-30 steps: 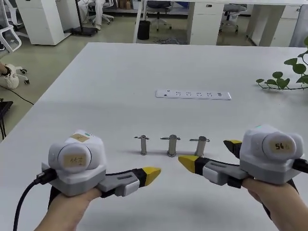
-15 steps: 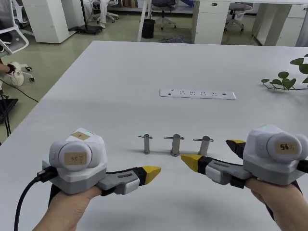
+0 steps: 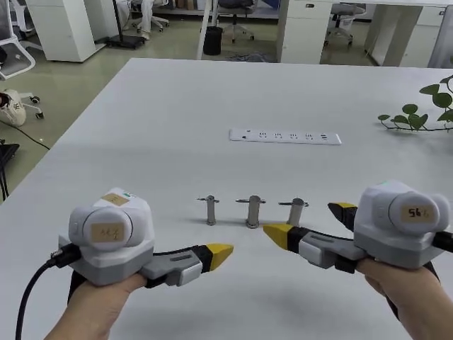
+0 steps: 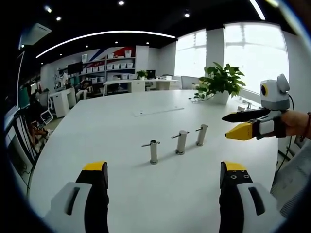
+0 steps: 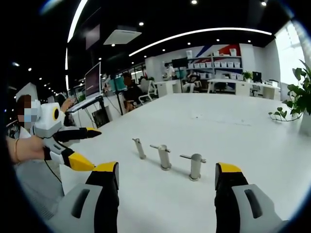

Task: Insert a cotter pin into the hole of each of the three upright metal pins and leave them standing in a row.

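Three upright metal pins stand in a row on the white table: left pin [image 3: 210,211], middle pin [image 3: 253,211], right pin [image 3: 296,211]. Each has a thin cotter pin crosswise through its top. The same row appears in the left gripper view [image 4: 181,142] and in the right gripper view [image 5: 164,156]. My left gripper [image 4: 165,167] is open and holds nothing, its yellow tips a short way in front of the row. My right gripper [image 3: 309,222] is open too, with nothing between its fingers, just in front of the right pin and apart from it.
A white power strip [image 3: 284,137] lies on the table beyond the pins. A green plant [image 3: 417,117] trails over the table at the far right. A black cable [image 3: 32,294] runs from the left gripper. Office chairs and cabinets stand behind the table.
The head view has shifted slightly. The pins stand as before, and both grippers stay open in about the same places.
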A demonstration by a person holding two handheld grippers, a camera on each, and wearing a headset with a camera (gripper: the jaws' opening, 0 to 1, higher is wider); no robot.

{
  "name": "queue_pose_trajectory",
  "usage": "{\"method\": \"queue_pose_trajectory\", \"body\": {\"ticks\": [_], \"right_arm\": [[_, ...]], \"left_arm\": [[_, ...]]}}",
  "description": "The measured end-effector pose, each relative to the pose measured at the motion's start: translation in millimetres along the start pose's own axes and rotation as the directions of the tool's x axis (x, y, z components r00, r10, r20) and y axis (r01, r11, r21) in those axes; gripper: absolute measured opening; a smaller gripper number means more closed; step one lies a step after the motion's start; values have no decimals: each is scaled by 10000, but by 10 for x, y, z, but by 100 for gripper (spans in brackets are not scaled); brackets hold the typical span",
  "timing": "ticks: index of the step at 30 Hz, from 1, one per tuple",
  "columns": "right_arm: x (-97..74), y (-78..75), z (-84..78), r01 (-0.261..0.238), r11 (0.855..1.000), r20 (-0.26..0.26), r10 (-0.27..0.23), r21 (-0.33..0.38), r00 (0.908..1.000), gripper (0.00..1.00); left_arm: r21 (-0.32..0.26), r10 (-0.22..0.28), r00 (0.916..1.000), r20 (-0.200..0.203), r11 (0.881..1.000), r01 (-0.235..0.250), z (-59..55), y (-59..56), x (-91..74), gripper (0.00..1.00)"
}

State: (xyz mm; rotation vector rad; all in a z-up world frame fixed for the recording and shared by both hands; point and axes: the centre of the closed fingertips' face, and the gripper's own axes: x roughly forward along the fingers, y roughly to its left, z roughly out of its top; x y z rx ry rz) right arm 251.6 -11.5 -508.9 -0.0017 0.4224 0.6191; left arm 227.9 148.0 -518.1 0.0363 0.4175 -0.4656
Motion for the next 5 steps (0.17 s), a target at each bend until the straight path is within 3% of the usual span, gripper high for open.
{"method": "queue_pose_trajectory", "body": {"ticks": [5], "right_arm": [[-1,-11,-2,-12,10000,9,12,30,10000,79]], "left_arm": [[3,9,10000,1,10000,-9,2,12,-9,95]]}}
